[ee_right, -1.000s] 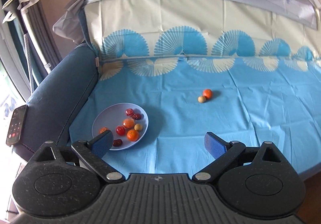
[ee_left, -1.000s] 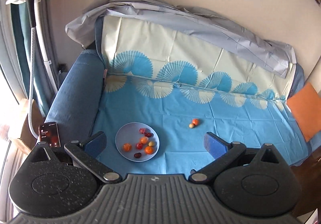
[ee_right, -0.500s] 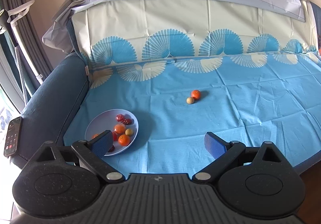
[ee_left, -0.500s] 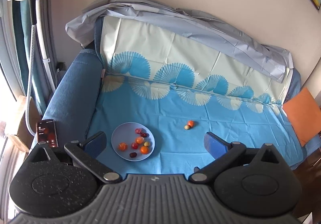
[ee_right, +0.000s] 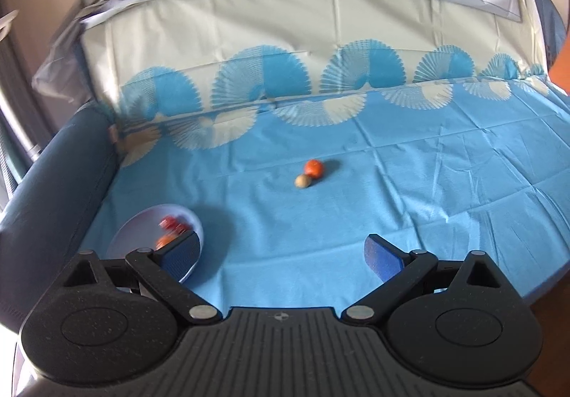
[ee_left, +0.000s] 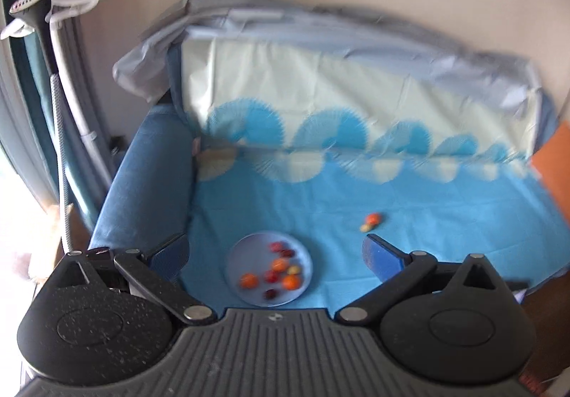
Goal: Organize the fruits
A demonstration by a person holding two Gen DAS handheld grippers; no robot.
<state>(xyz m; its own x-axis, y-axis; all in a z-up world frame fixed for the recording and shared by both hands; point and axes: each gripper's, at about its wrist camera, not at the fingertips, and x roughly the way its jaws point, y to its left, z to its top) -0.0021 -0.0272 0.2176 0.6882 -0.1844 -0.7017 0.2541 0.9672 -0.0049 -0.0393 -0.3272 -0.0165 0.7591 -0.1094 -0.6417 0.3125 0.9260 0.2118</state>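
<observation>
A pale blue plate (ee_left: 242, 247) lies on the blue sofa cover near the left armrest and holds several small red, orange and yellow fruits (ee_left: 281, 272). It also shows in the right wrist view (ee_right: 142, 222), partly hidden by a finger. An orange fruit (ee_right: 314, 168) and a small tan fruit (ee_right: 302, 180) lie touching each other mid-seat; they show in the left wrist view too, the orange fruit (ee_left: 372, 218) and tan fruit (ee_left: 364, 228). My left gripper (ee_left: 274, 256) is open and empty above the plate. My right gripper (ee_right: 281, 254) is open and empty, well short of the loose fruits.
The dark blue armrest (ee_left: 142, 183) bounds the seat on the left. A garment steamer on a pole (ee_left: 57, 51) stands beside it. An orange cushion (ee_left: 552, 155) sits at the far right. The backrest (ee_right: 285, 23) is draped in grey sheet.
Both views have swung right and are motion-blurred. The plate now sits between the left gripper's fingers, and has slid behind the right gripper's left finger. The fruits have not moved.
</observation>
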